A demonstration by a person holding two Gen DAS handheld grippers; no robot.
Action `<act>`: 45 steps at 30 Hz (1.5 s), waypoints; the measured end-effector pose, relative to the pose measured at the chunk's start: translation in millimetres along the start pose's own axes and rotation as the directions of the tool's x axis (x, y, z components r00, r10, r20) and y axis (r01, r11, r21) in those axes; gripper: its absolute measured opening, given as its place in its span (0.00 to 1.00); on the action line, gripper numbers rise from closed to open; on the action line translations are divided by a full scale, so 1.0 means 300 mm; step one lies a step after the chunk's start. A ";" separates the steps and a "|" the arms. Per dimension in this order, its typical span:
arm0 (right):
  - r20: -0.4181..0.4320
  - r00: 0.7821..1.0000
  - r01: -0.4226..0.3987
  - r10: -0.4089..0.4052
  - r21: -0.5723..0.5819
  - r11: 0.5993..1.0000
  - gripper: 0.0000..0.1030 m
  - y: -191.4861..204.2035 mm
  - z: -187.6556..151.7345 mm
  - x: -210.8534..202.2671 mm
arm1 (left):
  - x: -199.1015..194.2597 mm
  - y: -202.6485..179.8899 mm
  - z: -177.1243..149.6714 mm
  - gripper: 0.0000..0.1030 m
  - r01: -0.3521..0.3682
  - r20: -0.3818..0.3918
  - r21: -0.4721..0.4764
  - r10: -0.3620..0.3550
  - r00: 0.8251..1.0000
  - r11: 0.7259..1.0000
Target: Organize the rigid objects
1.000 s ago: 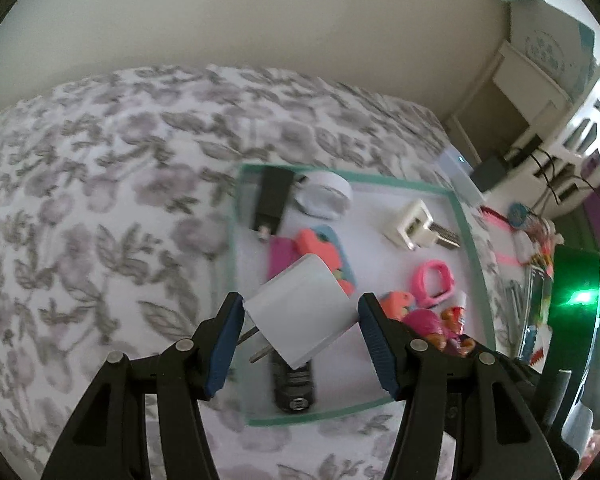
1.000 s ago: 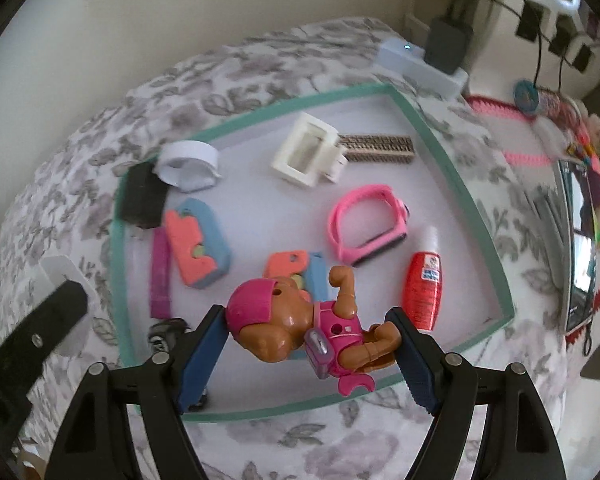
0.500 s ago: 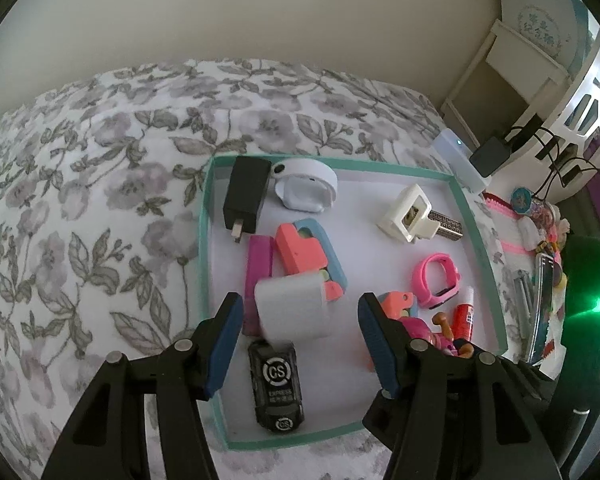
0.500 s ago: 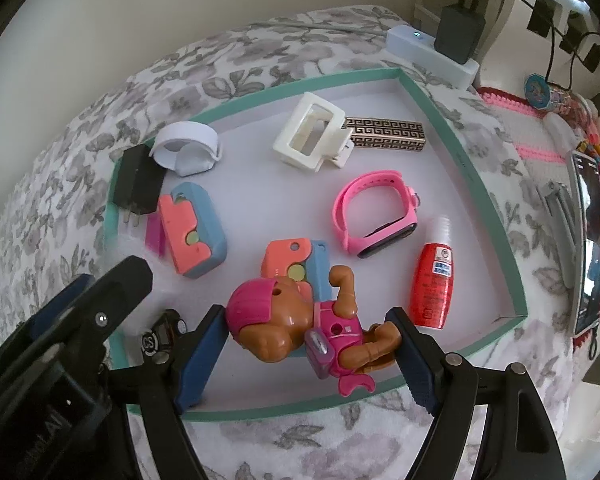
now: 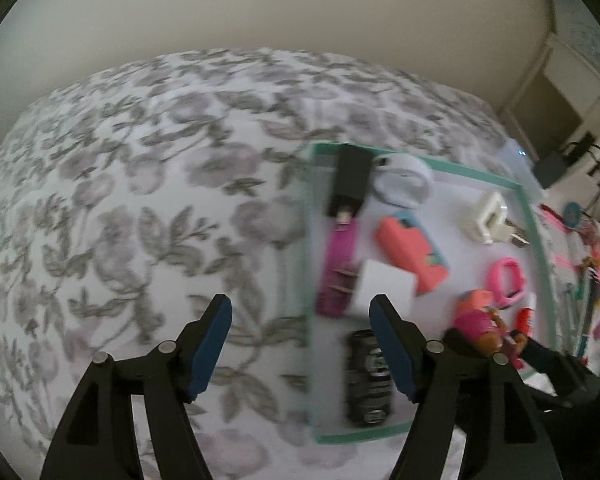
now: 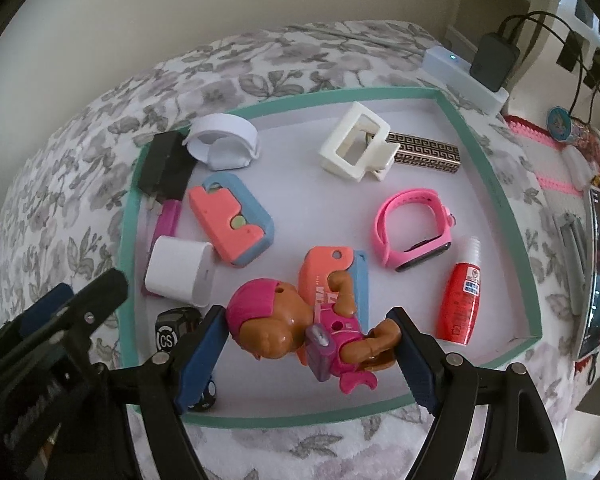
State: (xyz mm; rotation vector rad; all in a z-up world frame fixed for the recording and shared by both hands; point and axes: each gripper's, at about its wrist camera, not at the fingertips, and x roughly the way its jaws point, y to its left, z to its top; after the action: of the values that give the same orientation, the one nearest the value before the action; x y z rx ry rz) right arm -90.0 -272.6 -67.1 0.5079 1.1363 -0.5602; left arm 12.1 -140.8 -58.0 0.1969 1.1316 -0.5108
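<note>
My left claw (image 5: pixel 300 344) has just been opening — nothing between its jaws. The white charger (image 6: pixel 179 271) lies in the tray (image 6: pixel 496 200) at nine o'clock; my right claw (image 6: pixel 308 350) grips the doll (image 6: pixel 296 328).

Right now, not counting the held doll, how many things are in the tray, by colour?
White 3: holder, clip, cube
Black 2: charger, car
Coral-blue 2: toys
Pink 2: watch, strip
Red 1: bottle
Gold 1: bar
Total: 11

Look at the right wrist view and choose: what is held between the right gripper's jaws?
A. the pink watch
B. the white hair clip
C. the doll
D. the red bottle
C: the doll sits clamped between the right gripper jaws, while the bottle, watch and clip lie apart in the tray.
</note>
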 end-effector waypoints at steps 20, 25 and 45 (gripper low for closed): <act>0.057 0.998 -0.023 0.025 -0.034 0.999 1.00 0.026 -0.041 -0.050 | -0.039 0.145 -0.066 0.89 -0.160 0.008 -0.024 0.160 0.987 0.987; 0.077 0.997 -0.021 0.024 -0.039 0.999 1.00 0.032 -0.054 -0.076 | -0.051 0.165 -0.082 0.89 -0.143 -0.004 -0.039 0.143 0.990 0.989; 0.118 0.993 0.001 0.008 -0.082 0.997 1.00 0.071 -0.100 -0.155 | -0.166 0.214 -0.124 0.89 -0.172 0.065 -0.048 0.175 0.982 0.984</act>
State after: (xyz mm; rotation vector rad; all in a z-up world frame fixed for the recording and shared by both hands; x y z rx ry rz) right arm -111.6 -230.2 -31.8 0.4005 1.0413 -0.5314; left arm -3.2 -55.6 -35.5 0.2372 1.0463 -0.3361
